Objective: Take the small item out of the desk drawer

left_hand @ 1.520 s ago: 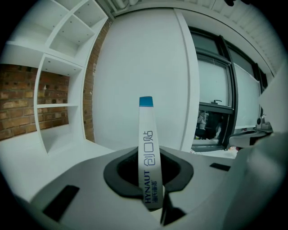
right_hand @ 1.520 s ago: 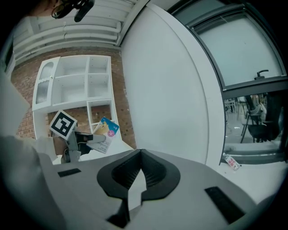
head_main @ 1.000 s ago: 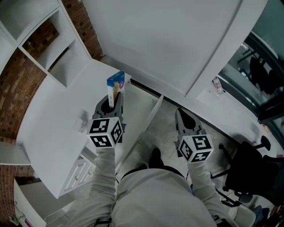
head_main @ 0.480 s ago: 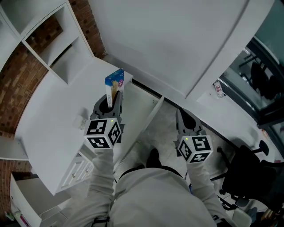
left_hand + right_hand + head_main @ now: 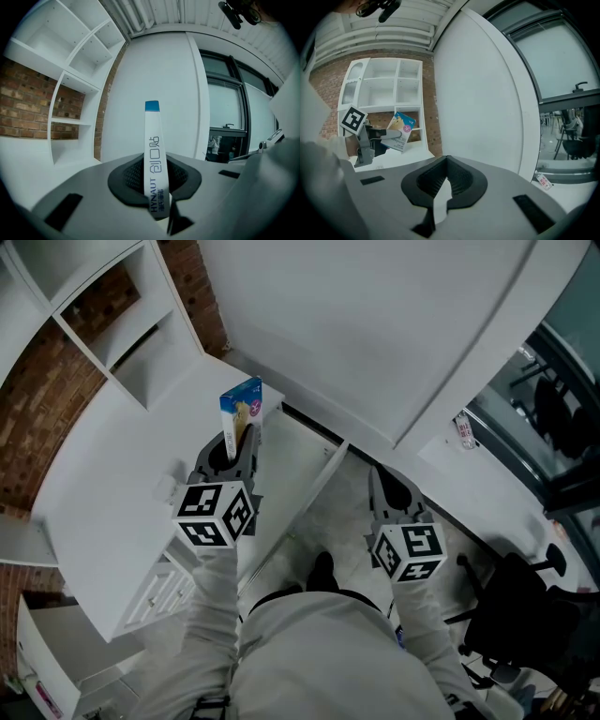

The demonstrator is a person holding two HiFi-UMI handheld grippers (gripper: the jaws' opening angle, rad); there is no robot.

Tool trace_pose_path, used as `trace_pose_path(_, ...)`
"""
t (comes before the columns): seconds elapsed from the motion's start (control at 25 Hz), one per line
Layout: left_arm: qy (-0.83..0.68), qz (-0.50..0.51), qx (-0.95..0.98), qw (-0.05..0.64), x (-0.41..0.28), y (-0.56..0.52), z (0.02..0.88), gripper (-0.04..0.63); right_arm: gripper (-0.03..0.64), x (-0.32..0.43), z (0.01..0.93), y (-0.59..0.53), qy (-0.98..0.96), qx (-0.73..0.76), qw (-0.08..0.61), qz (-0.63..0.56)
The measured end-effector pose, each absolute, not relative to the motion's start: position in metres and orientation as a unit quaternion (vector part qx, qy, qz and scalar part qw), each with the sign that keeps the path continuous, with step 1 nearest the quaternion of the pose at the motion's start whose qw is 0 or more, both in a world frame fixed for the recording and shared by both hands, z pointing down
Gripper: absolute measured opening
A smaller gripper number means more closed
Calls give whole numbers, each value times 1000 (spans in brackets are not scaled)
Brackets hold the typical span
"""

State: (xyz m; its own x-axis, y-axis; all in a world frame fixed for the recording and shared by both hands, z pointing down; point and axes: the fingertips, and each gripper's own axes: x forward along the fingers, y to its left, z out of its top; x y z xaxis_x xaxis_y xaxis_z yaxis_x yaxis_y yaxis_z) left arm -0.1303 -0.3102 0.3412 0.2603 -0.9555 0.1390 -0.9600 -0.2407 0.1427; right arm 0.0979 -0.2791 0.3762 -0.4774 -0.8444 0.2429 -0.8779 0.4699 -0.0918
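The left tool (image 5: 238,444) is clenched on a slim blue-and-white box (image 5: 242,407). It holds the box upright in the air, clear of the open drawer (image 5: 292,474), above the line where the drawer meets the white counter (image 5: 103,484). The right tool (image 5: 388,486) hangs apart on the drawer's far side, jaws closed together with nothing between them.
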Motion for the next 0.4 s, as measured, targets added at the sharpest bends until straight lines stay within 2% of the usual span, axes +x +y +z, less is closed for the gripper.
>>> trace_pose_path(0.4,-616,12,783,89,-136,-305,337,69,28,95,373,-280,-858,499,77,98)
